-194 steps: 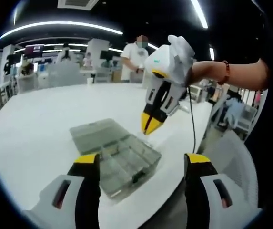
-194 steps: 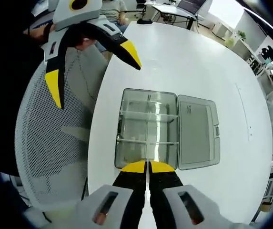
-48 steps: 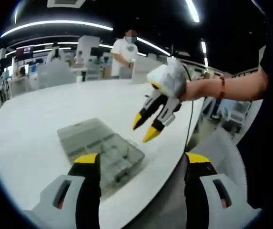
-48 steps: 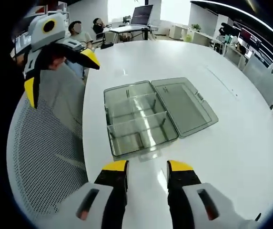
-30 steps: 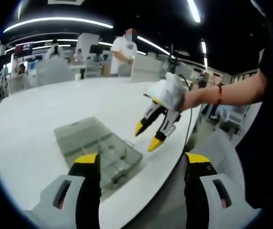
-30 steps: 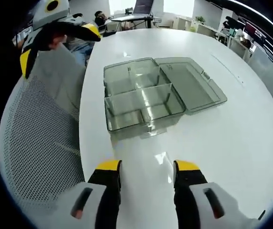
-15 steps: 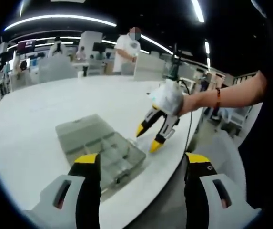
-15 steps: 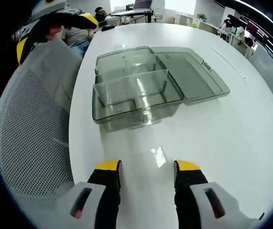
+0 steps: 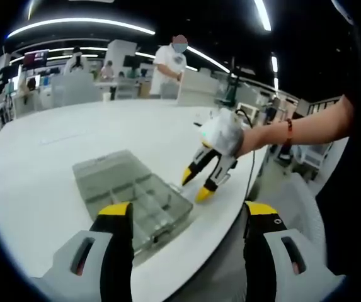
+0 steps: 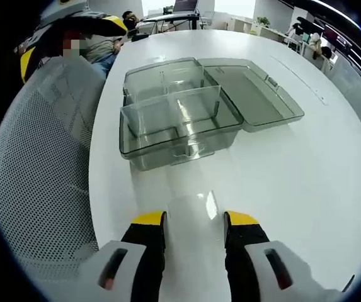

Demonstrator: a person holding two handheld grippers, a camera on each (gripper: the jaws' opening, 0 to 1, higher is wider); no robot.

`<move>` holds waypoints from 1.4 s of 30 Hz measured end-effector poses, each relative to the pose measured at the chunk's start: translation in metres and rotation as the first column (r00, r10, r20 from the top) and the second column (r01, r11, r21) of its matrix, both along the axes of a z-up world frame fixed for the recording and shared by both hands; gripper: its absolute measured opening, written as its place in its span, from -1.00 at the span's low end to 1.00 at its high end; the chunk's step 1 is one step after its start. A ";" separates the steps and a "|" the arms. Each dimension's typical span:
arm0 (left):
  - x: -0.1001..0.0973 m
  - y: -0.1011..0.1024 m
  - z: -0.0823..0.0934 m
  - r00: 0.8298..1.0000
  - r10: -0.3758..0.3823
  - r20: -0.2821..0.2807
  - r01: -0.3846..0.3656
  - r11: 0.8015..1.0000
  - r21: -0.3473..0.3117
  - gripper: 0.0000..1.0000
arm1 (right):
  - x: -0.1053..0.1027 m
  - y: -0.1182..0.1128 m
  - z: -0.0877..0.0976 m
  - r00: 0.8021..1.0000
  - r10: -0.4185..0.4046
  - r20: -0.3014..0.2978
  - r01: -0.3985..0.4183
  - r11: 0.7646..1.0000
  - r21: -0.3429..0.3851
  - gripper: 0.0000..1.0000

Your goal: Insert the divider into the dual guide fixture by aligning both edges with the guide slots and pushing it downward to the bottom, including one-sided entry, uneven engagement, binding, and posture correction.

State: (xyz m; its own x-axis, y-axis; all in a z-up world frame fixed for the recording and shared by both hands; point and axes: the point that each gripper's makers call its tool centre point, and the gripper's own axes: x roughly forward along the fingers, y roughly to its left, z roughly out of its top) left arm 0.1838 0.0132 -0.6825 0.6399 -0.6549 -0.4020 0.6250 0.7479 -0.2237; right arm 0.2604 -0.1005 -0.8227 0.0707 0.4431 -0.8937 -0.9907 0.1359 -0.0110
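A broad white table (image 9: 73, 135) stretched across an open-plan room under a dark ceiling crossed by long curved light strips (image 9: 79, 25). A white mesh chair (image 10: 38, 157) stood at the table's edge. Beyond it, a person in a white shirt (image 9: 169, 66) stood among desks and white partitions (image 9: 73, 88), and bright windows (image 10: 243, 6) lit the far end, near a monitor (image 10: 183, 5).
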 end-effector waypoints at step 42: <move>0.009 -0.007 0.010 1.000 -0.012 0.027 0.013 0.999 -0.039 0.37 | 0.006 0.000 0.039 0.980 -0.191 0.065 0.184 0.978 0.098 -0.46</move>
